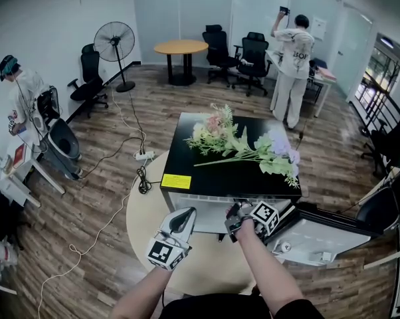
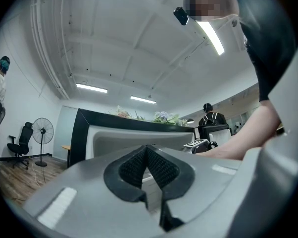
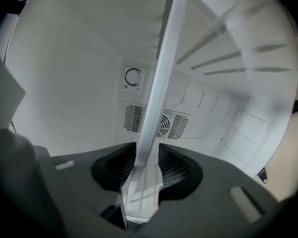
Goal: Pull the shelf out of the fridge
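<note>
Left gripper (image 1: 185,213): nearest, held just before the fridge's open front, at its left side; its pads (image 2: 161,166) meet at the tips with nothing between them.
Right gripper (image 1: 235,219): reaches into the opening beside the left one; its jaws stand narrow, the pads (image 3: 174,170) closed on the shelf's front edge.
Shelf (image 3: 160,90): pale and flat, inside the white cavity – its front edge runs as a slanted band up from between the right gripper's pads.
Round table (image 1: 145,226): beige, carrying the fridge.
Fridge (image 1: 201,168): small, with a black top and a yellow sticker (image 1: 176,181) on the front rim.
Fridge door (image 1: 319,236): swung open to the right.
Back wall of the cavity: a round dial (image 3: 132,77) above a slatted vent (image 3: 160,125).
Flowers (image 1: 243,145): a loose bunch – pale blooms, green leaves – lying across the fridge's top.
Room beyond: a standing fan (image 1: 115,42), a round wooden table (image 1: 180,47), black office chairs (image 1: 253,50), one person (image 1: 292,65) at the far wall, another person (image 1: 22,93) at the left.
</note>
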